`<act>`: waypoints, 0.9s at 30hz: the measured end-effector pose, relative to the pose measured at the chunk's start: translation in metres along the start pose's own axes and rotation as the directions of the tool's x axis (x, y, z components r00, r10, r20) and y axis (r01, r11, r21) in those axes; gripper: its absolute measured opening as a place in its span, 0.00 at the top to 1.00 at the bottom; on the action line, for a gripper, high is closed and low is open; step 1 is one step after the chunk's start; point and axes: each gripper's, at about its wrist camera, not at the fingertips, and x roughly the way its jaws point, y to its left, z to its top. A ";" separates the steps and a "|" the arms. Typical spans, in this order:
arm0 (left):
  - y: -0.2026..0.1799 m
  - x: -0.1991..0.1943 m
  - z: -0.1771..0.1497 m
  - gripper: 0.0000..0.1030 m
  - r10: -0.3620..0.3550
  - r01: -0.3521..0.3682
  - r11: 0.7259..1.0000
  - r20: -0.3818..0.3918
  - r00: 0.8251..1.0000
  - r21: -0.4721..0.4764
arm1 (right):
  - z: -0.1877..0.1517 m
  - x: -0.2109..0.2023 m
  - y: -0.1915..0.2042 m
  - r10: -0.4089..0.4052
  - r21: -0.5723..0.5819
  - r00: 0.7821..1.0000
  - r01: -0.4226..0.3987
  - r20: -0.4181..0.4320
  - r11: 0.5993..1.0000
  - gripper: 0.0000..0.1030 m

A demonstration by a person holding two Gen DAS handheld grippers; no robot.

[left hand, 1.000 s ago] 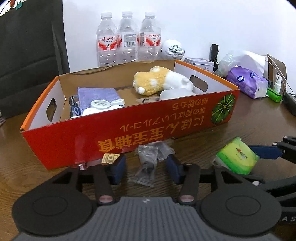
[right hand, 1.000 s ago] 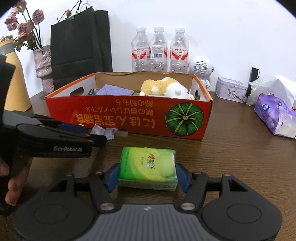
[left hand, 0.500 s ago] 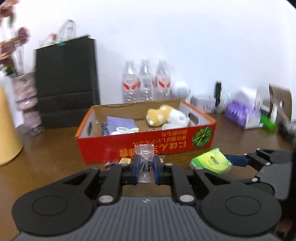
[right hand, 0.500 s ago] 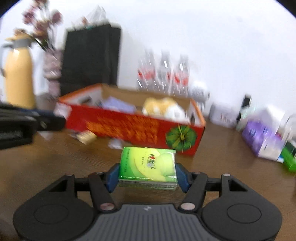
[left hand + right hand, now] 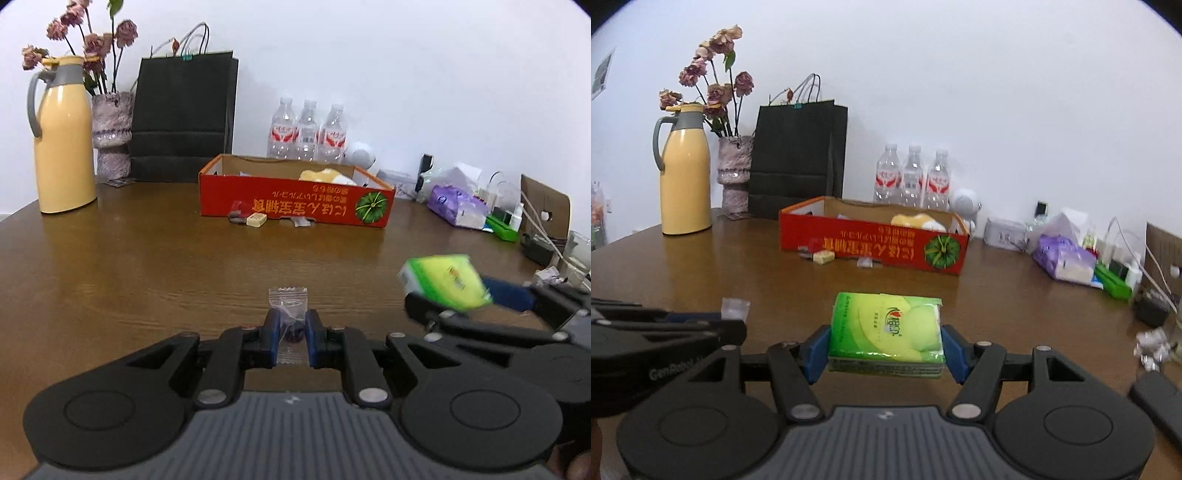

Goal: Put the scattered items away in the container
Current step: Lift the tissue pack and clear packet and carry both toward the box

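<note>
Left gripper [image 5: 290, 334] is clamped narrow on a small clear plastic sachet with dark contents [image 5: 288, 306]; the sachet's top sticks out ahead of the blue pads, contents too small to identify. Right gripper [image 5: 885, 347] grips a green soft tissue pack [image 5: 886, 326] across its width, between both blue pads. Pack logo is red script, not readable. In the left wrist view the same pack [image 5: 445, 282] is blurred, off to that tool's right.

"GenRobot" lettering shows on the left gripper body in the right wrist view, tail of the word cut off.

Red cardboard box with a green pumpkin print [image 5: 295, 203] sits well ahead of both tools. Its yellow characters are printed upside down; can't read them. A yellow-and-white plush toy [image 5: 325, 176] pokes above the rim, the rest hidden by the wall. Small yellow block [image 5: 256, 220] and a few wrappers lie just at the box's near wall.

Behind the box: three clear water bottles with red labels [image 5: 306, 134], label text too small.
</note>
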 end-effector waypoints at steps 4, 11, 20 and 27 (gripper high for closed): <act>-0.003 -0.007 -0.007 0.86 -0.004 0.004 1.000 -0.011 1.000 0.006 | -0.010 -0.007 0.000 0.003 0.013 1.000 -0.003 -0.025 1.000 0.40; -0.006 -0.012 -0.010 0.86 -0.006 0.006 1.000 -0.007 1.000 0.018 | -0.014 -0.011 -0.001 0.002 0.026 1.000 -0.001 -0.028 1.000 0.40; 0.003 0.005 -0.004 0.86 -0.008 0.008 1.000 -0.035 0.999 -0.007 | -0.011 0.009 -0.005 0.010 0.051 0.998 -0.006 -0.065 0.999 0.40; 0.015 0.030 0.040 0.86 -0.025 0.025 1.000 0.016 1.000 0.000 | 0.018 0.047 -0.018 0.029 0.055 0.996 -0.024 -0.086 0.998 0.40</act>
